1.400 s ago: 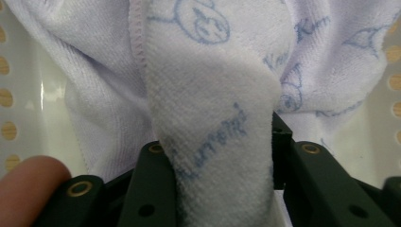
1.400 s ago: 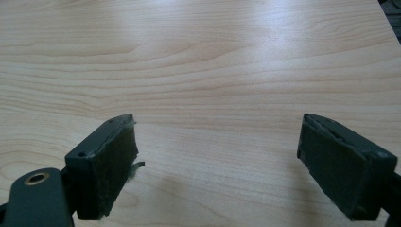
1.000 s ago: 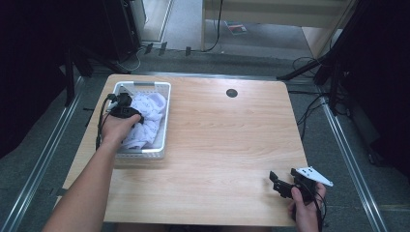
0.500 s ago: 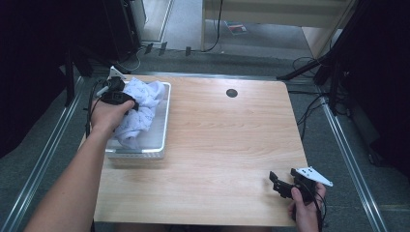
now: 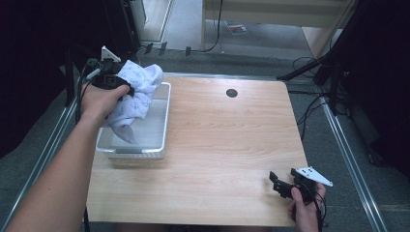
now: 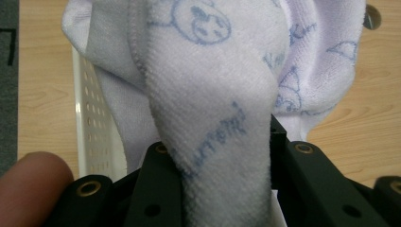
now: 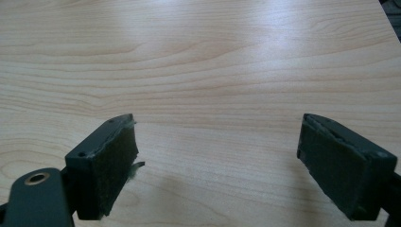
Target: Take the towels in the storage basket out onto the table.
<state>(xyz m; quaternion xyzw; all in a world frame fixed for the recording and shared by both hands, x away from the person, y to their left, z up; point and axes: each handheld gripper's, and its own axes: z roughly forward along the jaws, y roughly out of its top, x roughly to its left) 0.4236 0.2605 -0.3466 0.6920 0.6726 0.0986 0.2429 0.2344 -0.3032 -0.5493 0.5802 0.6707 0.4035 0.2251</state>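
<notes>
Above the white perforated basket (image 5: 159, 126) at the table's (image 5: 222, 145) far left corner, the left claw (image 5: 112, 81) is clamped on a pale lilac towel (image 5: 138, 92) printed with blue cartoon doodles; its fleecy bunched folds hang into the basket. Near the front right edge, the right claw (image 5: 279, 186) rests wide apart, holding nothing.

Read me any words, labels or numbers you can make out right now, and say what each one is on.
Blue handwriting-style print on the white towel, pinched in the left gripper: a word runs up the fold, too blurred to read.
Blue cartoon face drawings on the same towel: pictures, no legible text.
White perforated basket, wooden table, right gripper: no text that I can see.
</notes>
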